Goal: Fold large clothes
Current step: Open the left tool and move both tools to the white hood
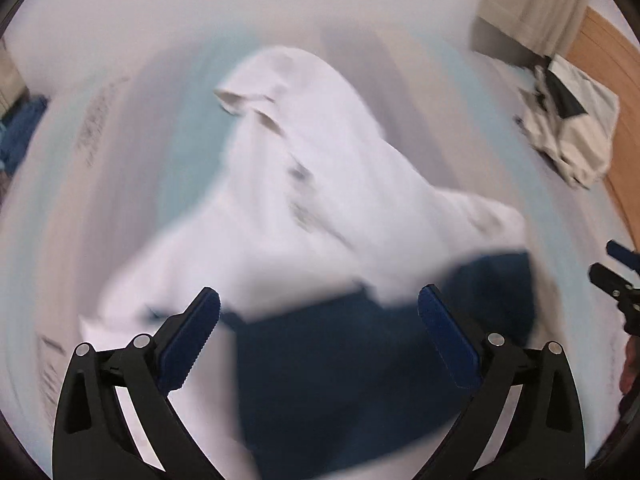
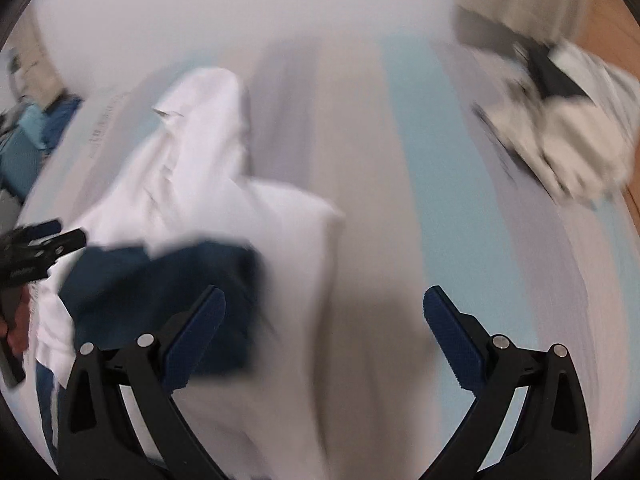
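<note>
A white garment lies crumpled on the pale striped bed sheet, with a dark navy part at its near end. Both views are motion-blurred. My left gripper is open and empty, above the navy part. My right gripper is open and empty, over the sheet just right of the white garment and its navy part. The right gripper shows at the right edge of the left wrist view. The left gripper shows at the left edge of the right wrist view.
A heap of cream and black clothes lies at the bed's far right, beside a wooden board. Blue clothes lie at the far left. A pale wall stands behind the bed.
</note>
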The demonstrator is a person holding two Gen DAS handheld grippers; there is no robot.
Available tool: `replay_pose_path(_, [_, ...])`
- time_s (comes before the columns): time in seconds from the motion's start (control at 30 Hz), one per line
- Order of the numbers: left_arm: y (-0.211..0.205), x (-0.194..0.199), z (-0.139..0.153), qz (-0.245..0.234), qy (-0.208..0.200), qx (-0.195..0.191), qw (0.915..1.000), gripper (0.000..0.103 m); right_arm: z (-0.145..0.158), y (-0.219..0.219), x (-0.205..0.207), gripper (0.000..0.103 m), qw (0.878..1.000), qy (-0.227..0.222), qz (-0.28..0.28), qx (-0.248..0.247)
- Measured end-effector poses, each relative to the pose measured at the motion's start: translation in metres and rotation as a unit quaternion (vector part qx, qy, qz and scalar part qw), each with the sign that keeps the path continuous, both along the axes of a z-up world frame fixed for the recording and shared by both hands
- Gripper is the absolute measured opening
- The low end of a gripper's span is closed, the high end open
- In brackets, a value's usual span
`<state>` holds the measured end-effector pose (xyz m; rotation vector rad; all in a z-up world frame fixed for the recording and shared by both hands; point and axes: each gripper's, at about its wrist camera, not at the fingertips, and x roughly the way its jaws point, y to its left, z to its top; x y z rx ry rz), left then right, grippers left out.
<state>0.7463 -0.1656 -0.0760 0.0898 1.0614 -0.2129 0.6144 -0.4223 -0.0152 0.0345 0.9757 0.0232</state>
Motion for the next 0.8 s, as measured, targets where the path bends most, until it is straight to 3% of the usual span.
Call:
replay_pose_path(0.17, [0.043,0.079,-0.001,0.015,-0.008,-0.001,0.9999,0.097,0.002,0.051,0.081,0.096,0.998,-0.013,0.059,-0.002])
replay_pose_path(0.4, [0.053,0.183,-0.036,0.005,-0.002,-0.02,0.9998,0.097,-0.022,0.08,0.2,0.096,0.993,-0.034,0.108,-0.02])
replay_pose_path(0.6, [0.062,0.259,-0.076,0.032,-0.002,-0.025,0.9992,0.097,-0.063,0.098,0.281,0.095,0.992,-0.02,0.112,-0.048])
replay_pose_path(0.73, [0.059,0.291,-0.097,0.026,-0.01,0.018,0.9995,0.097,-0.086,0.103,0.311,0.095,0.994,-0.008,0.096,-0.05])
replay_pose_path(0.8, [0.061,0.301,-0.101,0.026,-0.011,0.018,0.9994,0.097,-0.096,0.108,0.322,0.095,0.994,-0.003,0.096,-0.053])
